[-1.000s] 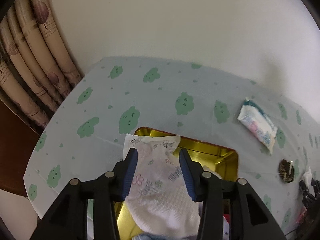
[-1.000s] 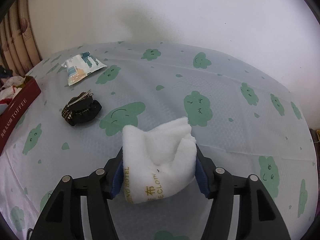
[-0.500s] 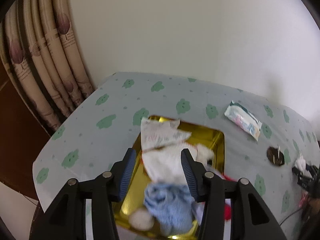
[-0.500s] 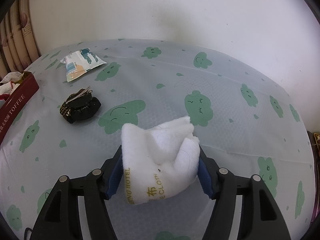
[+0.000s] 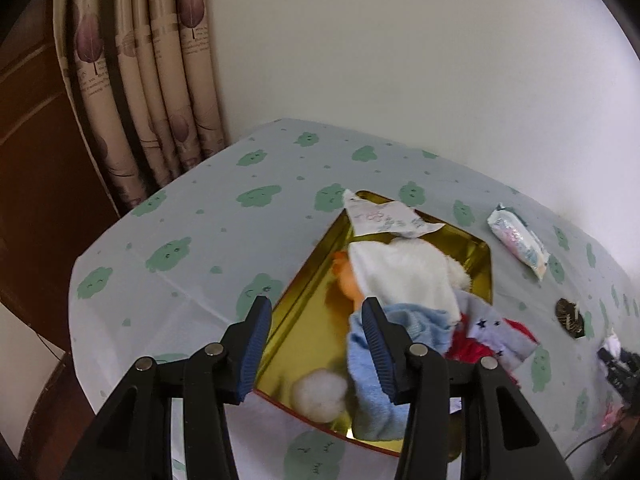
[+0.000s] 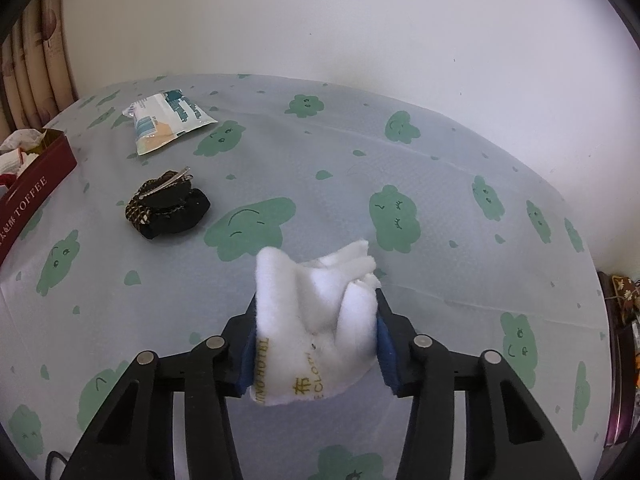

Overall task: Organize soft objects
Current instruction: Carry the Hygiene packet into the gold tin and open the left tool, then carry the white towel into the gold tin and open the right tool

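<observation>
White cloth [image 6: 316, 324]: I see a folded white towel with gold lettering along its lower edge, bunched into soft peaks, lifted above the cloud-print tablecloth [image 6: 440, 208].
Right gripper [image 6: 316, 344]: I have its blue pads pinching the white cloth from both sides, fingers pointing out over the table.
Tin [image 5: 476, 248]: gold inside, red outside, sitting on the table at my left; it holds a white sock [image 5: 404, 276], a light blue sock [image 5: 376, 364], a starred grey-and-red piece [image 5: 492, 336], a white pom-pom [image 5: 320, 394] and a printed wrapper [image 5: 384, 220] leaning over the far rim.
Left gripper [image 5: 316, 344]: spread apart with nothing between the pads, held above the tin's near edge and tilted down toward it.
Loose items: a tissue pack [image 6: 168, 120] and a dark hair clip [image 6: 168, 208] lie on the table well apart from the cloth, between it and the tin.
Background: a curtain [image 5: 140, 92] hangs behind the table corner.
</observation>
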